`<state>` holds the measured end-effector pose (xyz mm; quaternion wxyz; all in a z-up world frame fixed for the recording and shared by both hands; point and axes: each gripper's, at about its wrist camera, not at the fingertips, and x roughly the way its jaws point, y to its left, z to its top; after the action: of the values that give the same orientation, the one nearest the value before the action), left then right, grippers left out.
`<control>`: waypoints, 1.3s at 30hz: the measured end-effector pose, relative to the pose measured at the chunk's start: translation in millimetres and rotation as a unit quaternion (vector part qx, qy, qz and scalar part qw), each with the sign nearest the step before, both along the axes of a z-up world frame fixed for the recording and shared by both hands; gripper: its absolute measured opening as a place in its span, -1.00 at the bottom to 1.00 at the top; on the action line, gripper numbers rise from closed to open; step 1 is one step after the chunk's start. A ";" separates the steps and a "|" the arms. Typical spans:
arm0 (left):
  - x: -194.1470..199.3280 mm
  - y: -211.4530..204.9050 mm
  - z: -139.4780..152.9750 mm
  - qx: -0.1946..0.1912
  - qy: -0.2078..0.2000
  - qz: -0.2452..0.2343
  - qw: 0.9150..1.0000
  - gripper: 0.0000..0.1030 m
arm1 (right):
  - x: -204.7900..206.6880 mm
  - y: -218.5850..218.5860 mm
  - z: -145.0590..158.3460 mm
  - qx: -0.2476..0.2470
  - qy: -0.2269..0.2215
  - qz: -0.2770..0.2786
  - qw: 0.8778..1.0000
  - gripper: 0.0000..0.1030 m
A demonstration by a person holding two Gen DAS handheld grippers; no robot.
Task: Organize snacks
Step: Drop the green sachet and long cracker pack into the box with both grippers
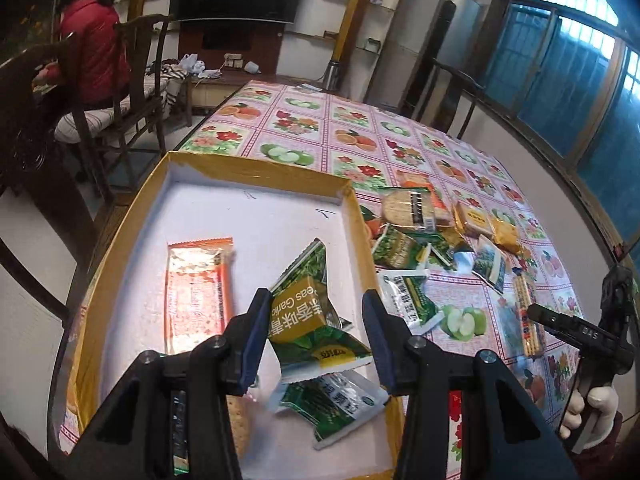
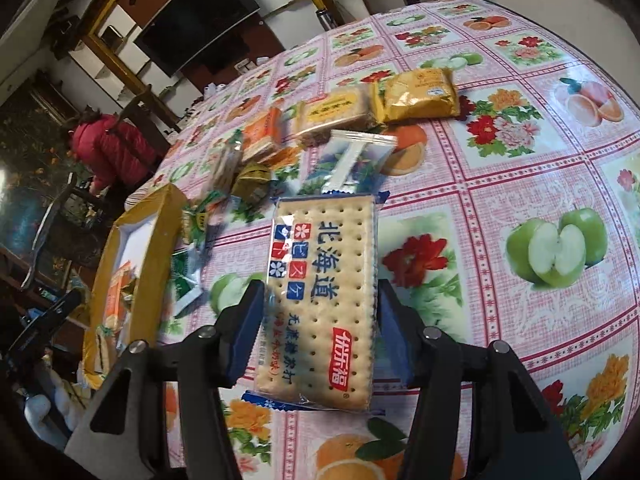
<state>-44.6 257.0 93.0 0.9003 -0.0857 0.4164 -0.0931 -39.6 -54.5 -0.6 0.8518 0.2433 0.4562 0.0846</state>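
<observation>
My left gripper (image 1: 316, 316) is open above a yellow-rimmed white box (image 1: 256, 208). Inside the box lie an orange snack bar (image 1: 198, 292), a green garlic-peas packet (image 1: 308, 308) between my fingers, and another green packet (image 1: 336, 400) below it. My right gripper (image 2: 320, 320) is shut on a long soda-cracker packet (image 2: 324, 292), holding it by its sides just above the tablecloth. The right gripper also shows in the left wrist view (image 1: 576, 332) with the cracker packet (image 1: 528, 316). The box shows at the left of the right wrist view (image 2: 156, 252).
A pile of loose snacks (image 1: 432, 224) lies on the fruit-patterned tablecloth (image 1: 320, 128) right of the box; yellow and orange packets (image 2: 416, 92) sit farther back. A person in red (image 1: 94, 36) sits on a chair beyond the table's left edge.
</observation>
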 end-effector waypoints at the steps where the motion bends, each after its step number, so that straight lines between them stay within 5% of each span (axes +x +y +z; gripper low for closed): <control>1: 4.9 3.2 -2.3 0.003 0.003 0.004 1.000 -0.10 | 0.2 6.8 5.5 0.006 -0.005 0.010 1.000 0.10; 12: 65.6 38.3 -24.0 -0.013 0.039 0.053 0.998 -0.10 | 45.9 148.4 50.9 0.043 -0.042 0.172 0.983 0.11; 23: 68.7 81.8 -30.5 -0.077 0.053 0.104 0.990 0.05 | 121.6 271.7 20.8 0.004 -0.006 0.238 0.971 0.11; 32: 42.3 84.2 -9.0 -0.079 0.007 0.111 0.991 0.32 | 115.8 278.2 23.1 0.000 -0.027 0.253 0.967 0.19; 39: 9.3 42.1 26.0 -0.058 -0.050 0.074 0.994 0.46 | 89.7 217.8 47.8 0.015 -0.066 0.221 0.973 0.25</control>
<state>-35.3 299.1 119.0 0.9179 -0.1632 0.3577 -0.0545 50.1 163.3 47.2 0.8364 0.1433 0.4398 0.2939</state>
